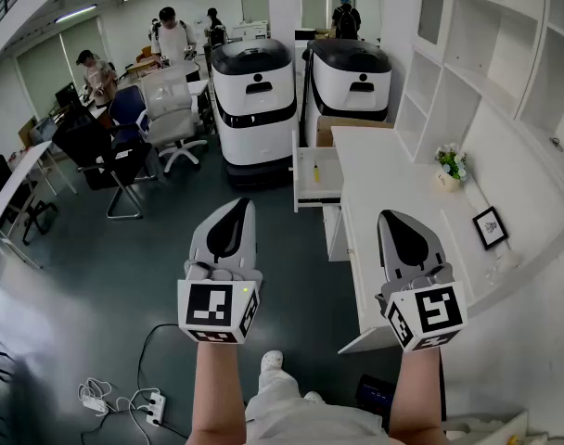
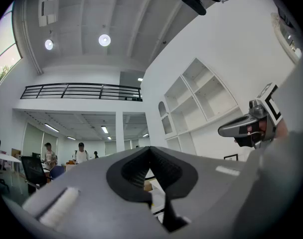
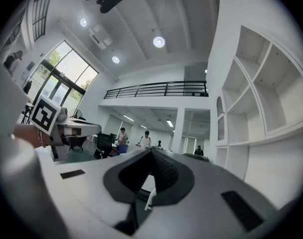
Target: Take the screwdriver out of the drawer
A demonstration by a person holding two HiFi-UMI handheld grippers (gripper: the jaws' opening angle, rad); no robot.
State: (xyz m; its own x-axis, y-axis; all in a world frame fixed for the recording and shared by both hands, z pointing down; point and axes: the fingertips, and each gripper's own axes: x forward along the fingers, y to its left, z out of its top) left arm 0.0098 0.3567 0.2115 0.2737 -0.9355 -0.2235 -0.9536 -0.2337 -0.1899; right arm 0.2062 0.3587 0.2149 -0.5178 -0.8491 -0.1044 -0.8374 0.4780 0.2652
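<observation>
Yellow-handled screwdriver (image 1: 316, 172), its shaft too small to resolve, lay in the open white drawer (image 1: 331, 183). The smooth grey left gripper (image 1: 237, 204) and right gripper (image 1: 394, 217) were well apart from it, jaws together, empty.

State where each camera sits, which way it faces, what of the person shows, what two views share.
Head view: on the head, facing steeply down at the open white drawer; both forearms, left gripper and right gripper show.
Left gripper view: on the left gripper, facing along its shut jaws towards white wall shelves; right gripper at right.
Right gripper view: on the right gripper, along its shut jaws; left gripper at left.
Shared by both gripper views: black balcony railing.
</observation>
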